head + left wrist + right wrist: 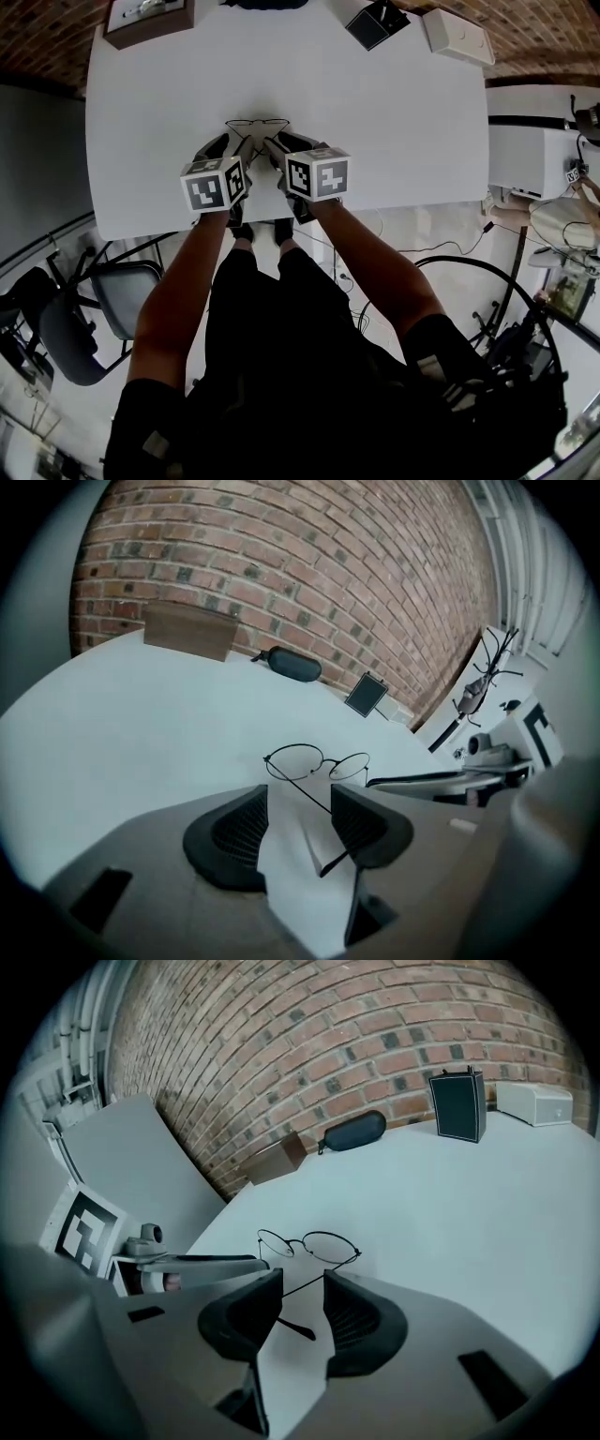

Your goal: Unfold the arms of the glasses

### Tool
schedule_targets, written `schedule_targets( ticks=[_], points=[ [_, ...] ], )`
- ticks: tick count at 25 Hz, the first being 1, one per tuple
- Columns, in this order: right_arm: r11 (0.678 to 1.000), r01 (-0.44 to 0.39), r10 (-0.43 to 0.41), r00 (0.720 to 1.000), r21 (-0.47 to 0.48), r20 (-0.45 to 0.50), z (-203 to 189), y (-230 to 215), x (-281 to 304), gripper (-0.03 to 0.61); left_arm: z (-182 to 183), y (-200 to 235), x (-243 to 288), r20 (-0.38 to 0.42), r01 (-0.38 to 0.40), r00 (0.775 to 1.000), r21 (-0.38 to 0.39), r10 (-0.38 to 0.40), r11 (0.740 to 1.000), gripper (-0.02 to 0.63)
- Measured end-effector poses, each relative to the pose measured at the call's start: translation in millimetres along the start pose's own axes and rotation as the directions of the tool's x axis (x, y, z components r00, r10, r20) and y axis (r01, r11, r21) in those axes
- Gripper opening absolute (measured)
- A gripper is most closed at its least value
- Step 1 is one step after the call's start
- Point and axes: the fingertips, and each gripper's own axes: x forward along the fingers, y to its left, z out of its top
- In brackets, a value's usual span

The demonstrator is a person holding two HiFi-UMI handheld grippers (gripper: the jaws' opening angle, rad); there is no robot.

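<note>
Two thin temple arms stand swung out from the round black wire-rimmed glasses (256,123). The glasses rest on the broad white desk (394,112), near its front edge, with their front turned away from the person. Each arm runs back into one tool. The left tongs (298,808) stand well apart, and the left arm slants through the gap with its curved tip close to the right-hand pad but not pinched. The right tongs (302,1302) are likewise spread, with the other arm lying loose between them and, as far as I can tell, touching neither pad. Neither tool has hold of anything. The two sit side by side, angled inward toward the frame, probably so that each can handle the arm on its own side without dragging the frame sideways. Judged from how the arms lie, the unfolding looks done or nearly so. Well apart, toward the far edge by the brick wall (309,564), lie a black oblong glasses case (292,665) and a brown wooden box (190,630).
</note>
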Motion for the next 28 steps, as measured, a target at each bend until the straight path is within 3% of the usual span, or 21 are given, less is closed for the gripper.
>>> schedule_targets(
  ticks=[4,9,17,22,28],
  points=[
    [1.000,-0.001,0.000,1.000,-0.027,-0.019,-2.0,-5.5,-1.3,0.120,-8.8,1.8,10.6,0.017,0.073,0.997,-0.007,-0.073,0.997,0.215],
    [0.998,-0.001,-0.001,0.999,-0.068,-0.037,0.2,-6.3,-1.1,0.120,-2.1,2.4,-2.5,-0.039,0.045,0.998,0.048,-0.043,0.998,0.215],
    [0.992,-0.009,0.001,0.998,-0.123,-0.065,3.1,-17.4,-6.6,0.118,1.9,13.7,-7.9,-0.053,0.066,0.997,0.098,-0.061,0.993,0.215],
    [0.986,-0.012,0.001,0.997,-0.164,-0.071,4.3,-22.9,-9.8,0.120,1.3,22.5,-8.8,-0.066,0.058,0.997,0.189,-0.046,0.980,0.215],
    [0.973,0.001,-0.021,0.996,-0.230,-0.083,4.1,-34.8,-11.8,0.118,5.0,33.6,-14.8,-0.058,0.047,0.998,0.141,-0.039,0.989,0.215]
  ],
)
